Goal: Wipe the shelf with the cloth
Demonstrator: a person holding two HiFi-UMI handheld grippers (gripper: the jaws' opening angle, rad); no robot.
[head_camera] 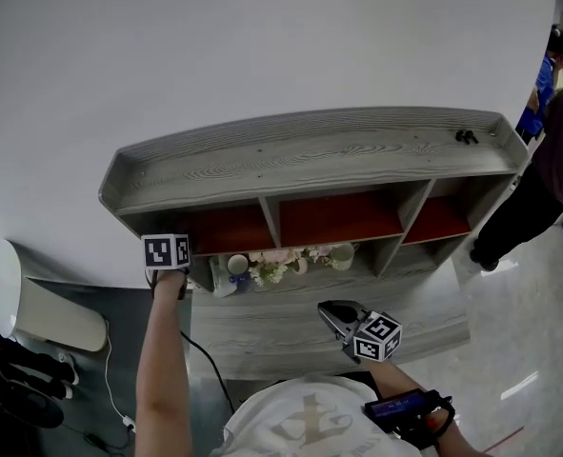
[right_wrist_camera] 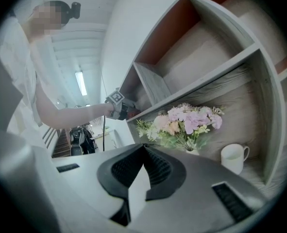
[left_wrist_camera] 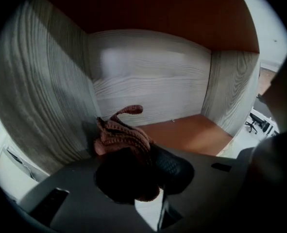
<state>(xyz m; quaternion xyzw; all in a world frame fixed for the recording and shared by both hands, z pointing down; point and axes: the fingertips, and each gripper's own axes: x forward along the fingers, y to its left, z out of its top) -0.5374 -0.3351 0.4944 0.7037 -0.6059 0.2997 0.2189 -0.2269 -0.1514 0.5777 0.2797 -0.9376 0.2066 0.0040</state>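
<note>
Presently the left gripper (left_wrist_camera: 143, 154) reaches into the upper left compartment of the shelf (head_camera: 310, 150), its fingers (left_wrist_camera: 171, 166) clamped on the bunched brown cloth (left_wrist_camera: 121, 132), close to that compartment's left wall. The right gripper (right_wrist_camera: 142, 147) hangs before the shelf's lower tier, facing the flowers (right_wrist_camera: 184, 123) and mug (right_wrist_camera: 234, 157), fingers closed together, holding nothing
</note>
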